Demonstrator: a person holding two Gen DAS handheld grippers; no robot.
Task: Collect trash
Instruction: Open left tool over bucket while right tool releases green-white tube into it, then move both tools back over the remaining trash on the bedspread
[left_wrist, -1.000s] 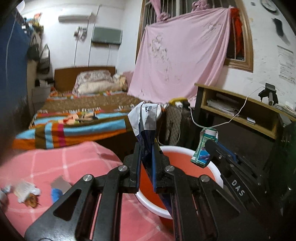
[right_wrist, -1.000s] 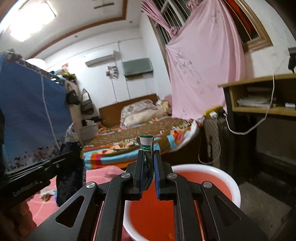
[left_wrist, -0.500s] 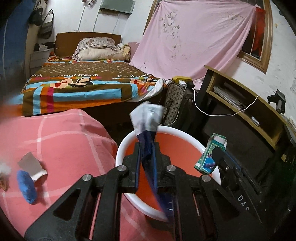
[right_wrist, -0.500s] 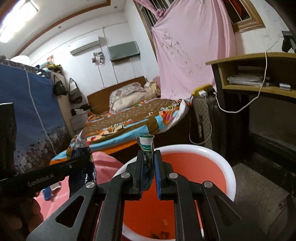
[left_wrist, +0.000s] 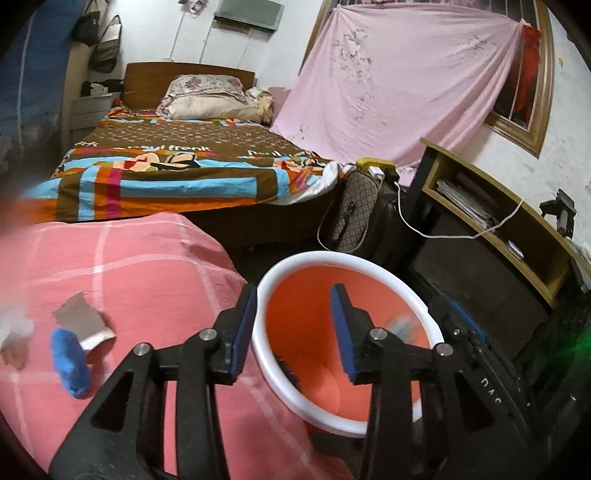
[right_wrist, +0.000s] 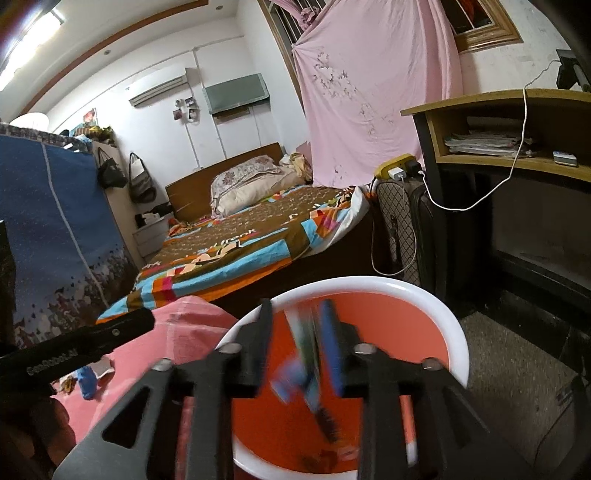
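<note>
Both the left gripper (left_wrist: 293, 328) and right gripper (right_wrist: 295, 343) gaped empty over the orange bin (left_wrist: 369, 264); a blurred carton (right_wrist: 304, 354) hung between the right jaws, blue scrap (left_wrist: 70, 363) on the pink blanket (left_wrist: 140, 266) nearby

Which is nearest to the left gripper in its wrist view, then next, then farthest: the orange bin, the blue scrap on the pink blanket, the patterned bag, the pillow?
1. Orange bin: right under the open left gripper.
2. Blue scrap: to the left, on the pink blanket.
3. Patterned bag: ahead and right, beyond the bin.
4. Pillow: far back, at the head of the bed.
</note>
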